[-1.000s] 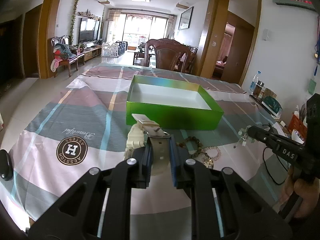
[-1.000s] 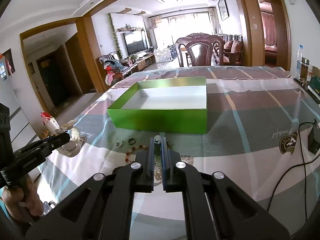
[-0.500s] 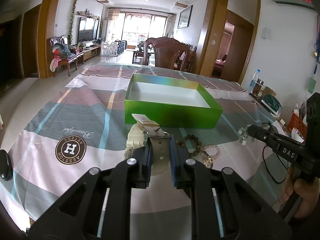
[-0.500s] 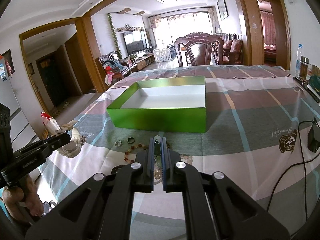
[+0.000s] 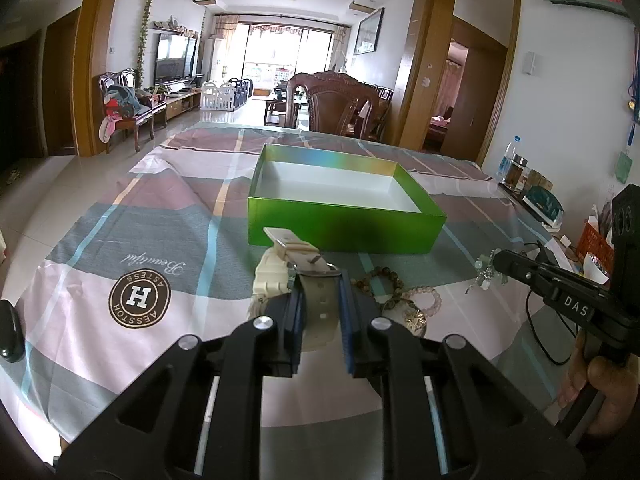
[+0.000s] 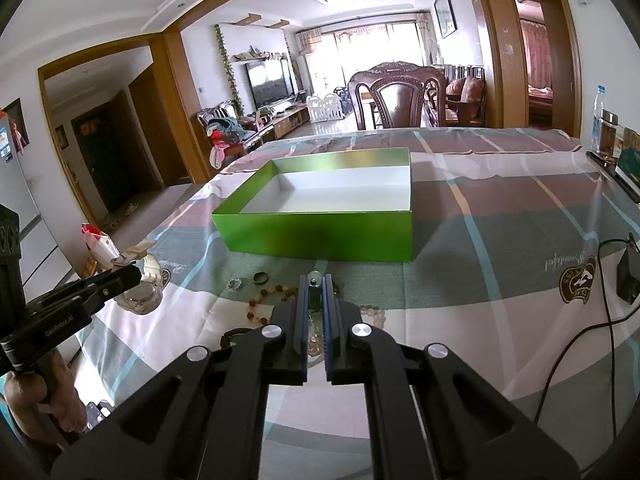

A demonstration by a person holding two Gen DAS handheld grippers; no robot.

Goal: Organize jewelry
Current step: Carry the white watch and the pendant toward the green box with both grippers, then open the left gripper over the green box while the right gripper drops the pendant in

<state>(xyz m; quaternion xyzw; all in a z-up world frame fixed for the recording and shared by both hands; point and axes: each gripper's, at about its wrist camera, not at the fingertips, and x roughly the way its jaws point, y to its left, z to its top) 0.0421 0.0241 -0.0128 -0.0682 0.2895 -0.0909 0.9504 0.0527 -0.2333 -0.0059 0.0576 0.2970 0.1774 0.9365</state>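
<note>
An open green box (image 5: 344, 226) with a white inside stands on the tablecloth; it also shows in the right wrist view (image 6: 320, 236). My left gripper (image 5: 320, 312) is shut on a cream watch (image 5: 296, 268) by its strap, held above the cloth in front of the box. The watch also shows in the right wrist view (image 6: 140, 284). My right gripper (image 6: 316, 304) is shut on a pale green beaded piece (image 6: 315, 280), seen dangling from its tip in the left wrist view (image 5: 486, 274). Bead bracelets (image 5: 400, 292) lie on the cloth between the grippers.
A dark ring (image 6: 261, 277) and a small clear stone (image 6: 235, 284) lie in front of the box. A black cable and plug (image 6: 628, 276) lie at the right. Bottles and jars (image 5: 516, 168) stand at the table's far right edge. A dark chair (image 5: 332, 108) stands behind the table.
Both grippers have drifted slightly forward toward the green box, each still holding its piece. Nothing was let go.
</note>
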